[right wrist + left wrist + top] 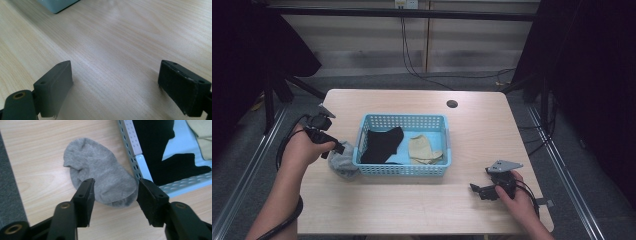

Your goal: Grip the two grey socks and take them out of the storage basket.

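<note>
Jaws gaping wide: left gripper hovering over grey sock beside basket, risking snagging rim; right gripper idling, empty.

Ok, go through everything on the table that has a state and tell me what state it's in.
Grey sock: on the table outside the basket, crumpled, between open jaws.
Black sock: in the basket.
Beige sock: in the basket, folded.
Left gripper: open.
Right gripper: open, over bare table.

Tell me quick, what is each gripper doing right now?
Left gripper: open, over the grey sock, holding nothing.
Right gripper: open, empty, above the table.
</note>
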### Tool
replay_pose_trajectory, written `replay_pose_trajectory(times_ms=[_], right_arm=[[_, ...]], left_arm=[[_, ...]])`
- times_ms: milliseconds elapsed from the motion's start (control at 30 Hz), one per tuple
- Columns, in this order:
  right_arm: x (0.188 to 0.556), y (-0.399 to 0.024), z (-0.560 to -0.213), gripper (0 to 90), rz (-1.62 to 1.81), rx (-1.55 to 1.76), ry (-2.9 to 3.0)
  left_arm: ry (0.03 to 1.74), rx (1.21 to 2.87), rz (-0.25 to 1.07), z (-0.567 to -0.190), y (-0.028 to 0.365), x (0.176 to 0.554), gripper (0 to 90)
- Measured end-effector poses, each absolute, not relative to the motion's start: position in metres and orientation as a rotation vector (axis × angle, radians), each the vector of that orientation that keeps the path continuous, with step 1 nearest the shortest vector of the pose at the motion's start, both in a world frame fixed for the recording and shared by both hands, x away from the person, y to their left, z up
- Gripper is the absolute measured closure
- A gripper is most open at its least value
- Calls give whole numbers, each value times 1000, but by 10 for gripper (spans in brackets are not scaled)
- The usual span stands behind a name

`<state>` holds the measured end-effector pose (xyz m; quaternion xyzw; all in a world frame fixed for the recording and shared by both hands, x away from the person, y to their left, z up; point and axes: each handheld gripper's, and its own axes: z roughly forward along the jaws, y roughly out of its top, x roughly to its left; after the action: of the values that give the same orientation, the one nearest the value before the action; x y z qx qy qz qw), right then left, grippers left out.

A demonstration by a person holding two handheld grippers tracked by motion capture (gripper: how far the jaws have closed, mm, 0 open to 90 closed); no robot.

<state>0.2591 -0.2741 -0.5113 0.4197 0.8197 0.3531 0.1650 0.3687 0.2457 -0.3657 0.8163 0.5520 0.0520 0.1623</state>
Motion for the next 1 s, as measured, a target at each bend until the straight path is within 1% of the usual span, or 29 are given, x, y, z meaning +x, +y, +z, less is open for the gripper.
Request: replay_pose_trajectory(times_ms=[167,300,433,467,633,833,900,1000], right_arm=[[259,-274,-511,119,1005,1191,2336],[259,-274,-512,119,1007,1188,2336],[259,-274,-512,119,1007,1190,2336],[259,-274,-511,119,1006,1190,2336],[259,-274,-512,119,1007,1186,2336],[259,-274,-511,119,1005,1196,2336],[259,-274,-511,119,1006,1192,2336],[258,-274,-511,119,1003,1204,2336]], left_arm=[[1541,2326,157,-379,243,356,407],[1534,2307,175,-392,241,343,389],[1526,2292,165,-406,240,332,375],[1523,2286,165,-412,240,329,360],[1530,2265,150,-432,241,316,341],[1498,2257,151,-452,241,305,324],[1492,2278,139,-455,241,304,322],[1484,2258,157,-454,244,302,313]])
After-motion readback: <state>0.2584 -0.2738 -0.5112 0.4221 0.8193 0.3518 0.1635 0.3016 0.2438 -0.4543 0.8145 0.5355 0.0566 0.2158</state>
